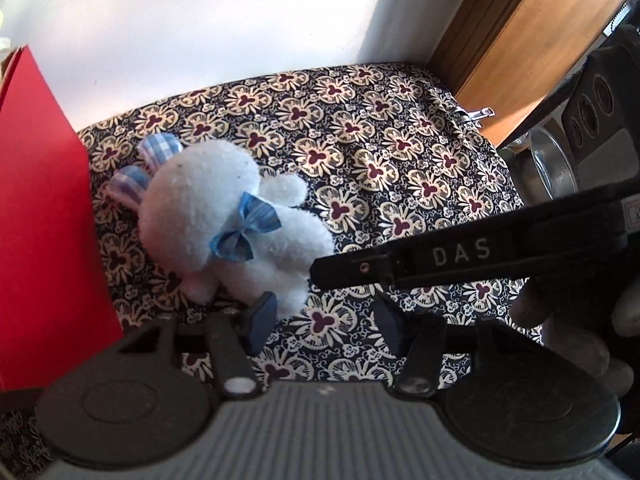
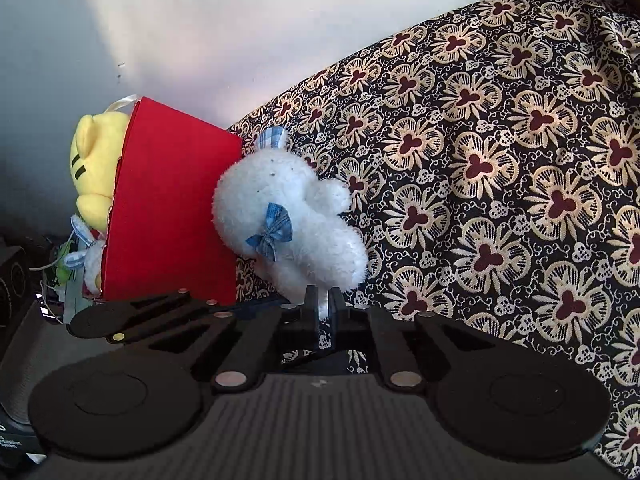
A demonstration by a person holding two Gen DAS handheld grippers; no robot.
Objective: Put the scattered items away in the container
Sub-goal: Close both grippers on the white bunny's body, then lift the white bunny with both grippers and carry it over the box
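A white plush bunny [image 1: 224, 216] with a blue bow and checked ears lies on the floral bedspread [image 1: 360, 140] beside the red box [image 1: 44, 216]. My left gripper [image 1: 324, 324] is open just in front of the bunny's foot, holding nothing. In the right wrist view my right gripper [image 2: 323, 304] is shut on the foot of the bunny [image 2: 280, 216], which leans against the red box [image 2: 168, 208]. A yellow plush [image 2: 94, 168] and another white plush [image 2: 90, 256] sit inside the box. The right gripper's black body [image 1: 460, 258] reaches in from the right in the left wrist view.
A white wall stands behind the bed. A wooden door [image 1: 540, 40] and a metal bowl [image 1: 552, 168] are at the right. Dark speakers [image 2: 12, 276] and clutter lie left of the box. The floral bedspread [image 2: 500, 168] stretches to the right.
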